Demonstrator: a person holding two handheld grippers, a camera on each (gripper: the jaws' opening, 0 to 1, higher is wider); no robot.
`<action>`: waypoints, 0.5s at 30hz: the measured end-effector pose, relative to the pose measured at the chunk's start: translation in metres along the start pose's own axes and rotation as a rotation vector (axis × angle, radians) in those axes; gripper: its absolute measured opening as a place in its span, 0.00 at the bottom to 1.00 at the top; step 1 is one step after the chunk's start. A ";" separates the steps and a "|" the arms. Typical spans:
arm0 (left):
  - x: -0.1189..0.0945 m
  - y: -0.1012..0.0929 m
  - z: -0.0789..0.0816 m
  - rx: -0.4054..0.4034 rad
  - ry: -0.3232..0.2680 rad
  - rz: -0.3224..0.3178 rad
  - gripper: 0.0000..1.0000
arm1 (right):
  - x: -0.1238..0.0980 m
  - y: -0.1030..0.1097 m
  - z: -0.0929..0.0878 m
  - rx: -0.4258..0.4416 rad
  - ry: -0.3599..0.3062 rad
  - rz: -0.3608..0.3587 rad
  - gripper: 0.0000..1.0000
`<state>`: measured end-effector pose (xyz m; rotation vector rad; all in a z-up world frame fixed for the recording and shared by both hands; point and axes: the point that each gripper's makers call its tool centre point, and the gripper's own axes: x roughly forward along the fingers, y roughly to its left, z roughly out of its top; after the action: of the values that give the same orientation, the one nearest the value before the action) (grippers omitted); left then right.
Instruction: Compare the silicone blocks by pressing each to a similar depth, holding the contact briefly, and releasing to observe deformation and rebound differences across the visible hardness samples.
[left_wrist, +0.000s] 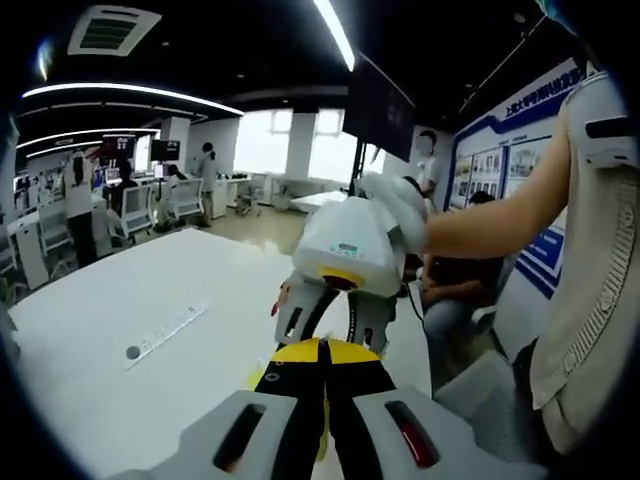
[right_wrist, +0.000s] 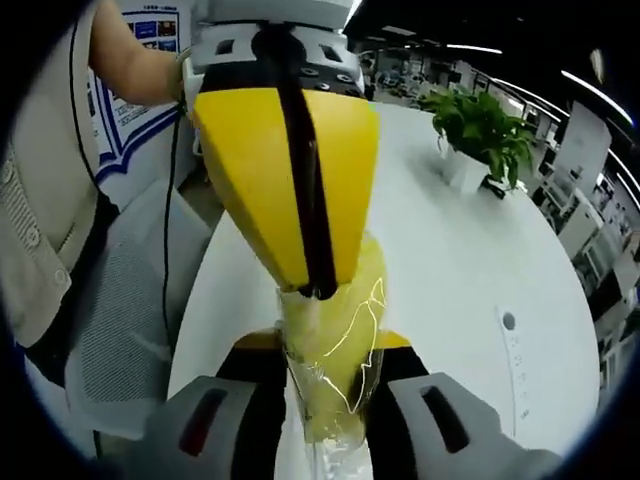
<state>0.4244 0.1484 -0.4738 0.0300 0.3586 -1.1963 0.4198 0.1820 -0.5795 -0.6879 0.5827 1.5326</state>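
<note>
Silicone block (right_wrist: 335, 340), pale yellow, glossy-wrapped, pinched between both grippers.

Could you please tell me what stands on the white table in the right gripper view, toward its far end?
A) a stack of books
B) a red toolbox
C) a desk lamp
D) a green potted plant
D: a leafy green potted plant in a white pot stands on the white table, beyond the two grippers that meet over a yellowish plastic-wrapped piece.
</note>
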 end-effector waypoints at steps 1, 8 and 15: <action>0.000 -0.001 0.000 -0.004 0.001 -0.004 0.00 | 0.000 0.001 0.000 0.004 0.000 -0.001 0.27; -0.001 -0.001 -0.001 -0.012 -0.003 -0.005 0.00 | 0.001 -0.003 -0.001 0.020 -0.013 -0.031 0.32; -0.003 0.004 -0.005 -0.016 0.001 0.016 0.00 | -0.004 -0.011 0.002 0.041 -0.032 -0.086 0.38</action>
<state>0.4265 0.1534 -0.4783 0.0197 0.3683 -1.1774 0.4305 0.1817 -0.5747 -0.6482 0.5523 1.4452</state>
